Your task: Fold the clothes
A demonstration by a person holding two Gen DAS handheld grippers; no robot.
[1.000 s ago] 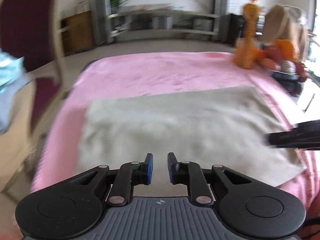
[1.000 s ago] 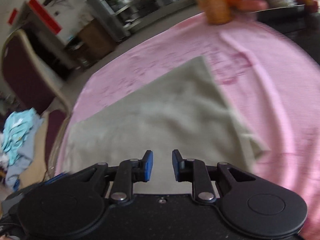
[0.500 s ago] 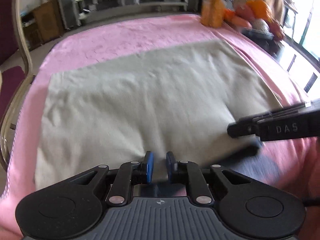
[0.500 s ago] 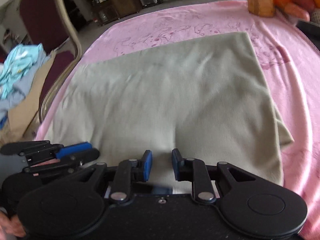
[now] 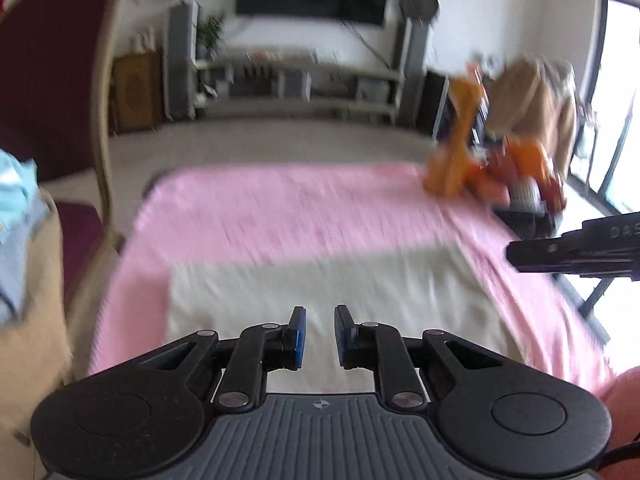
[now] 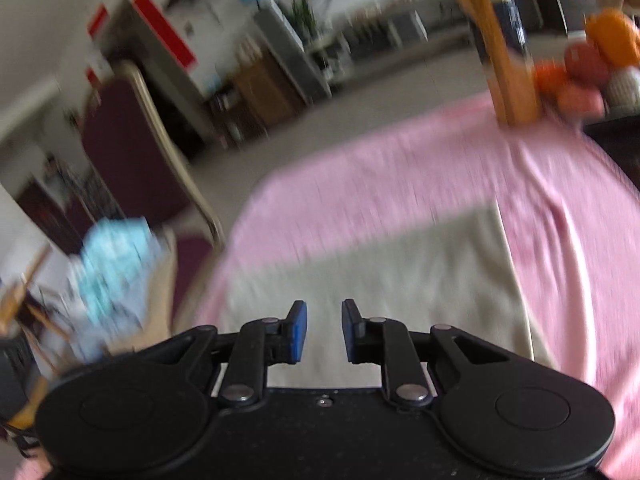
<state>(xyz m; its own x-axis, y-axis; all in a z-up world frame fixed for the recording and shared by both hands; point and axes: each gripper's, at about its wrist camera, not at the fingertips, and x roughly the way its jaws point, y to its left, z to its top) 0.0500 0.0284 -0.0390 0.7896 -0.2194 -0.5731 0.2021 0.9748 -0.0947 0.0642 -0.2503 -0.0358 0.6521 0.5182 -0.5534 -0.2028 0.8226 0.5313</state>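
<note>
- Left wrist view: the left gripper (image 5: 318, 334) has its fingers apart and nothing between them. It is above the near edge of the grey-green cloth (image 5: 320, 280), which lies flat on the pink blanket (image 5: 304, 204). The right gripper (image 5: 576, 250) comes in from the right edge; I cannot tell here how its fingers stand. Orange toys (image 5: 484, 160) are at the far right corner of the blanket.
- Right wrist view: the right gripper (image 6: 322, 332) has its fingers apart and empty, above the near part of the cloth (image 6: 384, 268). A dark red chair (image 6: 128, 152) stands beside the left edge of the blanket (image 6: 400, 172).
</note>
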